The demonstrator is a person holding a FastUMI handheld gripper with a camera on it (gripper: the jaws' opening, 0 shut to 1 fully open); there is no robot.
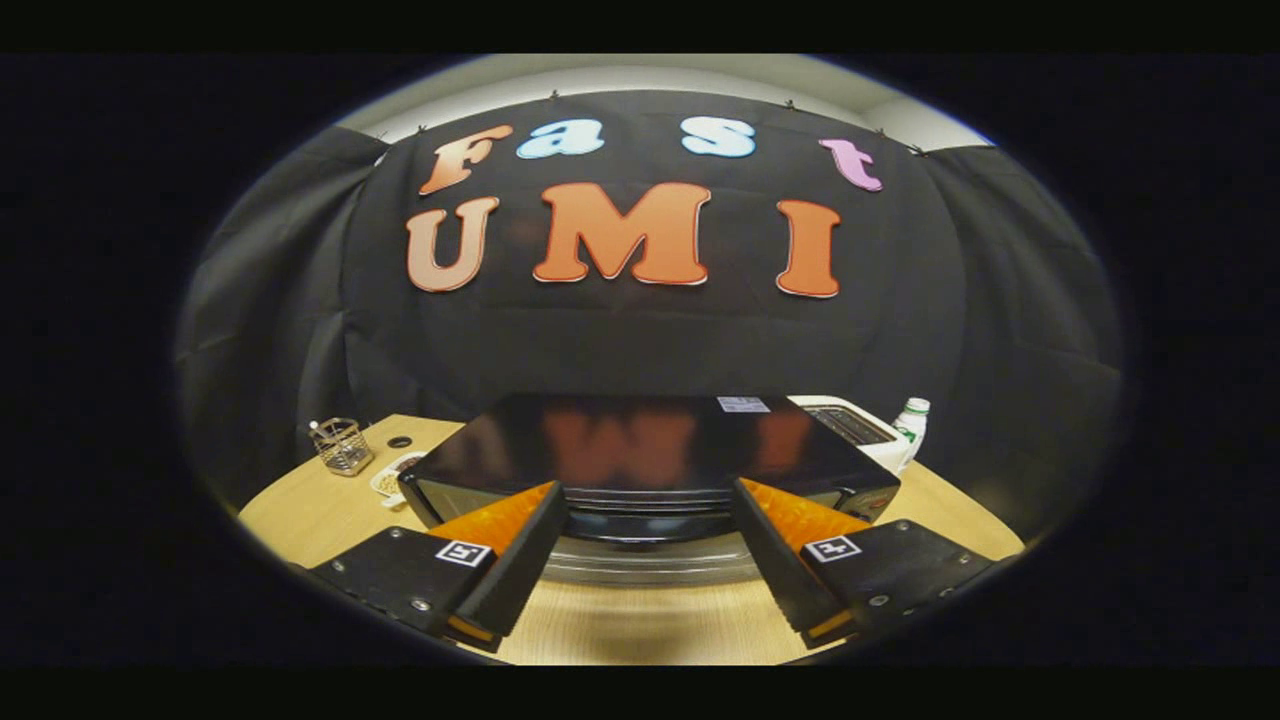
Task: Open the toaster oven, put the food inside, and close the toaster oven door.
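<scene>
The tongs [648, 520] are held level, both fingers [520, 560] spread wide apart with nothing pressed between them

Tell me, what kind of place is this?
Probably a staged kitchen corner in a recording booth: a black toaster oven on a wooden table, a bottle and wire basket beside it, black cloth behind. The open gripper hovers at the oven's front.

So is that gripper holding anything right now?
No, the gripper is open, its fingers spread apart in front of the toaster oven.
</scene>
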